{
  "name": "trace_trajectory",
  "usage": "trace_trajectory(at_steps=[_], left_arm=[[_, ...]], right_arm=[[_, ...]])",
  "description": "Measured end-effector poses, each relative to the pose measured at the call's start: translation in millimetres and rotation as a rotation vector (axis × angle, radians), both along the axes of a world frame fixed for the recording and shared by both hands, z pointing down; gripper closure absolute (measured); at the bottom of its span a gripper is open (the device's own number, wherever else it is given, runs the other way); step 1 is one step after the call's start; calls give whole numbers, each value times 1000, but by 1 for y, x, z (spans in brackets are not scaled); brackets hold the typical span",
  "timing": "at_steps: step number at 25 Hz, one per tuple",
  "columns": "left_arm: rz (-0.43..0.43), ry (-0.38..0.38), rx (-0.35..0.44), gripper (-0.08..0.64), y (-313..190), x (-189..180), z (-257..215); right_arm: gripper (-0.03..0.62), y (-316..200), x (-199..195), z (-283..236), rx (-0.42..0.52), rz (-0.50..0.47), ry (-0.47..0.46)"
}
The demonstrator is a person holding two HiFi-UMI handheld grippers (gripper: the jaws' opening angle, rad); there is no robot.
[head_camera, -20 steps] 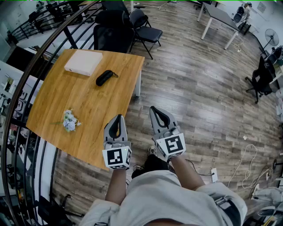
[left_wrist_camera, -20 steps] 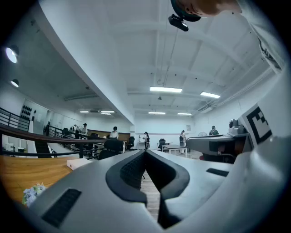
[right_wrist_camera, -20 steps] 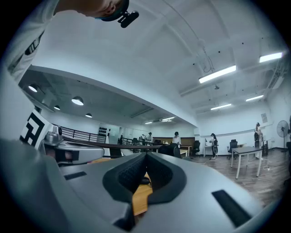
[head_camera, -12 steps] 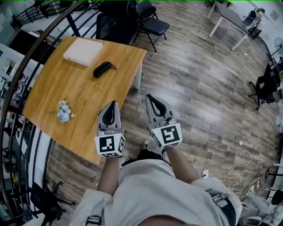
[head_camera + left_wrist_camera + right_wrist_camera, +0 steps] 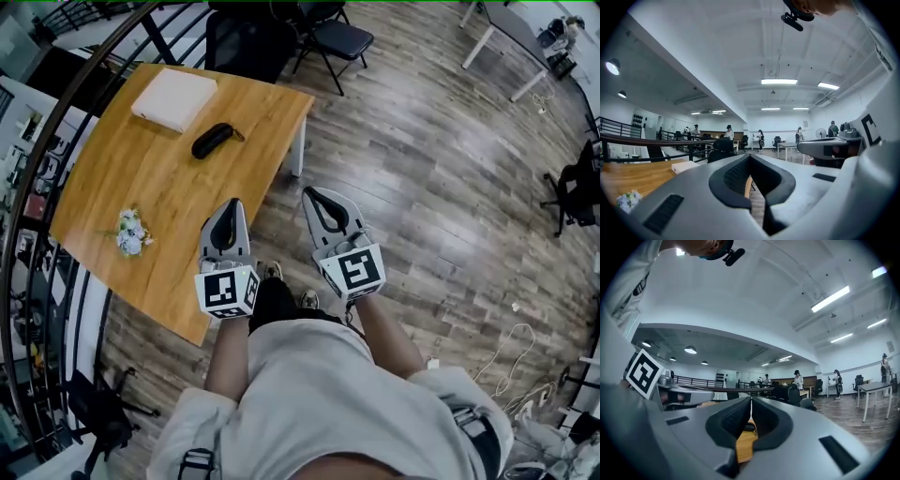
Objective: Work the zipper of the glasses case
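case: black oval zip-up glasses case (image 5: 213, 140) lies flat on the far half of the light wooden table (image 5: 141, 192), just beside a flat white box (image 5: 174, 98). Too small to tell whether the zip is open or closed.
left gripper: grey two-jaw left gripper (image 5: 228, 208) has its jaws pressed together with nothing between them. It is held level over the table's near edge, well apart from the case.
right gripper: grey right gripper (image 5: 317, 199) is likewise closed and empty, level, over the wood-plank floor (image 5: 422, 187) off the table's corner.
why so: both point forward at waist height, which reads as a carry posture; I see no reason to open before reaching the case.
stage: probably approach, zipper untouched.
next: likely one gripper pins the case body while the other pinches the pull.
clutter: small pale flower bunch (image 5: 129, 232) sits near-left on the table, clear of the path.
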State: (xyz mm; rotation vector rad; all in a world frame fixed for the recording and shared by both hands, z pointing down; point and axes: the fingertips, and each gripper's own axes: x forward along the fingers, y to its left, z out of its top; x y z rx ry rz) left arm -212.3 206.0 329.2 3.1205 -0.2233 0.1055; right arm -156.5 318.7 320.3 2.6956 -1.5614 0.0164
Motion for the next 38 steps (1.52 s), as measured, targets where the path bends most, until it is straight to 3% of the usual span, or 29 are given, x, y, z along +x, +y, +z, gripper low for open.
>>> trace_trajectory(at_steps=[9, 15, 21, 25, 31, 38], left_arm=[[14, -42, -9, 537, -41, 68, 33], [14, -62, -24, 537, -79, 129, 40], [1, -102, -88, 537, -128, 191, 59], [-55, -119, -119, 537, -166, 215, 69], [-195, -205, -155, 537, -221, 217, 108], [-469, -315, -201, 537, -263, 199, 153]], right_arm=[[566, -41, 63, 39, -28, -26, -69], [566, -71, 120, 39, -53, -43, -61], [566, -126, 175, 50, -120, -132, -67], [566, -172, 200, 66, -183, -253, -62], [566, -242, 215, 104, -314, -478, -54], [566, -302, 223, 149, -407, -816, -76]])
